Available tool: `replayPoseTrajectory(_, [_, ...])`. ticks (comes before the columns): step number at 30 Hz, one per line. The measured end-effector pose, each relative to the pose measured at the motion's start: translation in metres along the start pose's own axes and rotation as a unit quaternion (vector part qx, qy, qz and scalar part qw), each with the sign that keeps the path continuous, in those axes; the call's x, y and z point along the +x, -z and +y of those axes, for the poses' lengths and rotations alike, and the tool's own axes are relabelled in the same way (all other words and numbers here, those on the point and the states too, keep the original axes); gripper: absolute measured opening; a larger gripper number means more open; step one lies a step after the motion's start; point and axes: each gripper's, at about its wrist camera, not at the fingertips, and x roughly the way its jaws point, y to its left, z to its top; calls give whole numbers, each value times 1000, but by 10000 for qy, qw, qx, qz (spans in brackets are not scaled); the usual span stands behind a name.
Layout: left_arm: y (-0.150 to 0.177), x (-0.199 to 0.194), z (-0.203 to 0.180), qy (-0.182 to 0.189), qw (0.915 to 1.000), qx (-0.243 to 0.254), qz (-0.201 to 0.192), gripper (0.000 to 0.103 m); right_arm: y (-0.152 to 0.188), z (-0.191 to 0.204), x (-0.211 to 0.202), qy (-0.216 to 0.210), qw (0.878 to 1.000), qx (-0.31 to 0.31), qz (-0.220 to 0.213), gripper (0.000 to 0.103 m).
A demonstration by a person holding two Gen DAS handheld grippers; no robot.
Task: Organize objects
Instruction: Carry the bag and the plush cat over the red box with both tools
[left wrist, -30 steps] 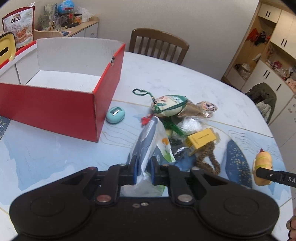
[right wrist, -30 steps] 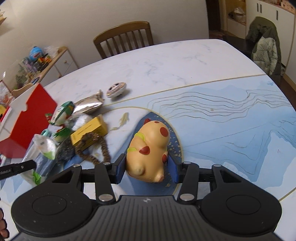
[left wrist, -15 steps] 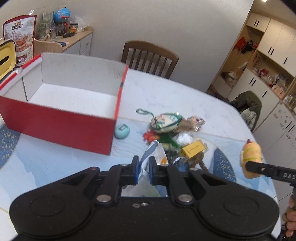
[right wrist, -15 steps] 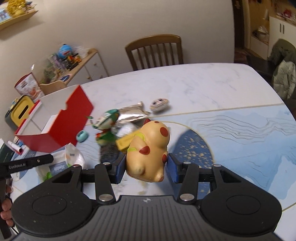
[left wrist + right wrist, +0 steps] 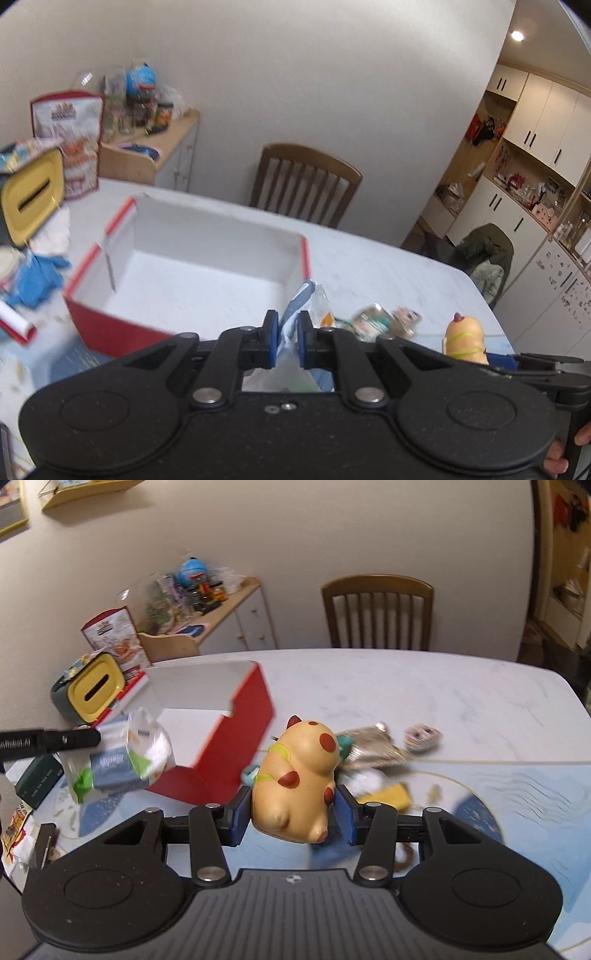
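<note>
Blurring hides a good deal: the pile of small things on the bench behind the yellow toy is smeared, so only a yellow block and a silvery wrapper can be made out. In the left wrist view the plastic bag is mostly cut off by the black body of the left gripper; just its top edge pokes up between the fingers, which are drawn narrow and pinching it. From the right wrist view that same bag hangs at middle left, lifted off the bench, in front of the near corner of the red box.

The right gripper has its fingers spread around the yellow toy and pressed to both its sides, holding it above the bench at frame centre. The toy's underside is out of sight. In the left wrist view it shows only as a top at lower right, partly behind the gripper body.

The red box sits open with a white inside, upper left of centre. A yellow-lidded tin stands just beyond it, and a wooden chair at the far edge.
</note>
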Motion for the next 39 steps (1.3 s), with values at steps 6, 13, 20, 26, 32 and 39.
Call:
replayPoseTrajectory(6, [-29,2,33,-159,9995,125,-231,9,-23,54,32,-33,9996,-262,106,47])
replayPoseTrajectory(13, [-52,28,76,-415,9987,201,-225,9,-45,112,86,-22,9982,-503,328,47])
replayPoseTrajectory(20, [-62,69,113,-479,9987,164,-2,9,-62,149,148,200,9963,-593,582,47])
replayPoseTrajectory(26, [-62,106,123,-397,9981,339,326,9,-63,169,198,199,9912,-812,1026,47])
replayPoseTrajectory(32, [-54,135,124,-357,9958,478,694,9,-54,177,232,213,9849,-951,1432,47])
replayPoseTrajectory(39, [-44,157,118,-337,9900,737,1159,9,-52,177,253,276,9792,-886,1803,47])
